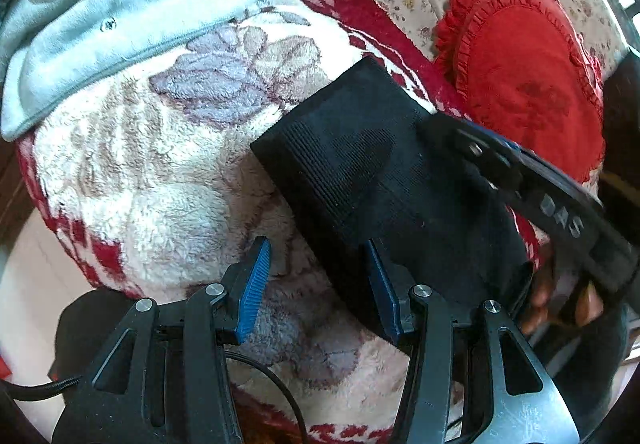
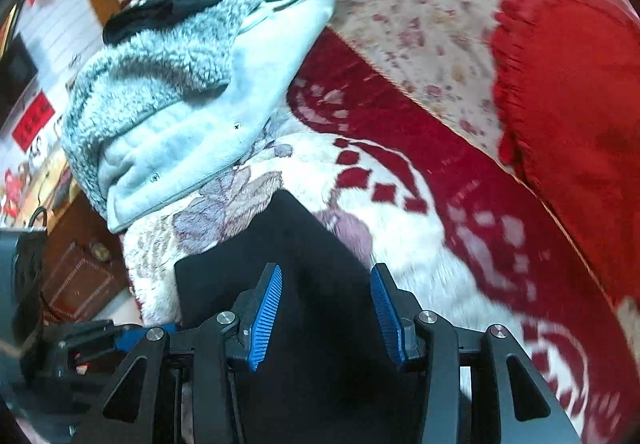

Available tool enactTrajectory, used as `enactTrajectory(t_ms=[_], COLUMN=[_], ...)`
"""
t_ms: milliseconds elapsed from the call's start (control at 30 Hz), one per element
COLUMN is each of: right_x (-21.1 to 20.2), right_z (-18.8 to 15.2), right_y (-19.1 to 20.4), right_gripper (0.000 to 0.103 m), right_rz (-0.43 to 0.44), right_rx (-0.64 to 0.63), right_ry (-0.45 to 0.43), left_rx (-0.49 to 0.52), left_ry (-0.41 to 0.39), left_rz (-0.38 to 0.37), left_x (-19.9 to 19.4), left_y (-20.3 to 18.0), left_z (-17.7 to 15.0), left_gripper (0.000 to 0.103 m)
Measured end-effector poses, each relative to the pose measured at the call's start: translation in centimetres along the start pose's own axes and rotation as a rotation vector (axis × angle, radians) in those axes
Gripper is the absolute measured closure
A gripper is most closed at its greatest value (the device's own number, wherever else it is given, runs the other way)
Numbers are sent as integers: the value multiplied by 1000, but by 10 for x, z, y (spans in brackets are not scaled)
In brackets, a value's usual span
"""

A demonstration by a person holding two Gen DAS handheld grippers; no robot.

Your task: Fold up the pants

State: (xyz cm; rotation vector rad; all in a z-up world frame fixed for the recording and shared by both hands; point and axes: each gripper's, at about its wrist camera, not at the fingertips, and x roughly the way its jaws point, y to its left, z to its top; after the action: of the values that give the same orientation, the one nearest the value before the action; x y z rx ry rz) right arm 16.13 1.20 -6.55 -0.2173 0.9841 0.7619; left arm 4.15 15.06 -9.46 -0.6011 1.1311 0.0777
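the black pants [image 1: 360, 172] are seen lying as a compact dark rectangle on the fleecy floral blanket [image 1: 160, 172], approx mid-bed, w/ a pale grey fleece jacket [image 1: 100, 16] heaped just beyond and a red frilled cushion [image 1: 532, 72] off to the far right. the fabric looks already doubled over, so the fold is judged to be well along; a last tidy or one more fold seems to be what is left.

the left gripper [image 1: 320, 284] is held low at the near edge of the pants, jaws apart, w/ nothing between the pads; its right pad sits at the cloth's edge, the left pad over bare blanket. the right gripper [image 2: 326, 314] is held over the same dark cloth, jaws also apart and empty. in the left view the right gripper is seen reaching across the pants' far right side, touching or v. near the cloth; which cannot be told.

for a clean step, both near corners should be pinched through all layers, not just the top one. the lift should be kept low and even so edges stay aligned. the blanket pile is deep & grippy, so fleece could be caught w/ the cloth; the pads should be closed on pants only. the jacket should be kept clear of.
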Motion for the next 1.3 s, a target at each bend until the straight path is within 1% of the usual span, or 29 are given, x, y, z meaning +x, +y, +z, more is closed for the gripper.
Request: enactTrajectory(t_ms=[67,133,167,267,333,400,467,500,533,567,600,633,700,767,867,933,1000,1033,1067,1100,1133,1233,1300], right_x=[12,25,30,47,55,60,61,60,58,55,49,44,27,2,-41,-77,-111,-128,-144,-159,-172,-198,-203], right_z=[9,18,20,26,29,30,27,25,24,22,20,19,17,14,7,-5,-21,-32,-44,-57,-72,-122,-164], right_y=[-2,-2,-3,-4,-5,-7,-11,-12,-12,-11,-9,-7,-6,-5,-4,-10,-19,-25,-30,-36,-43,-67,-90], right_gripper=[57,57,57,56,56,56,59,68,72,75,80,83,85,86,87,87,88,88,89,90,93,93,94], right_rz=[12,32,46,89,109,135,165,171,172,174,176,178,191,212,216,209,204,198,189,176,158,90,51], right_rx=[-20,-34,-37,-29,-17,10,57,73,75,70,64,63,71,80,90,101,131,152,168,183,205,304,410], right_ry=[23,41,49,78,83,77,54,35,26,15,-1,-15,-57,-115,-203,-273,-334,-365,-393,-417,-433,-445,-434], left_rx=[-9,-12,-9,-1,-14,-27,-7,12,32,52,68,71,87,120,206,301,383,419,473,500,520,609,657], left_ry=[-2,0,-3,-14,-24,-34,-46,-45,-45,-43,-41,-44,-54,-85,-136,-178,-195,-190,-168,-147,-125,-46,1], left_rz=[-8,-21,-27,-34,-57,-77,-71,-69,-68,-64,-57,-70,-93,-103,-130,-160,-191,-209,-243,-259,-267,-274,-256], left_x=[2,6,7,11,13,14,13,13,13,12,9,6,-4,-19,-47,-69,-81,-84,-83,-80,-74,-46,-25], left_y=[1,1,0,-4,-4,-4,-7,-9,-11,-14,-15,-15,-17,-24,-46,-72,-96,-107,-124,-134,-144,-176,-190], left_z=[2,3,4,8,9,11,10,10,9,9,9,8,6,3,-9,-25,-40,-48,-59,-67,-74,-106,-124], left_gripper=[49,40,38,31,24,20,20,25,47,58,67,76,79,80,81,81,81,81,81,81,81,81,81])
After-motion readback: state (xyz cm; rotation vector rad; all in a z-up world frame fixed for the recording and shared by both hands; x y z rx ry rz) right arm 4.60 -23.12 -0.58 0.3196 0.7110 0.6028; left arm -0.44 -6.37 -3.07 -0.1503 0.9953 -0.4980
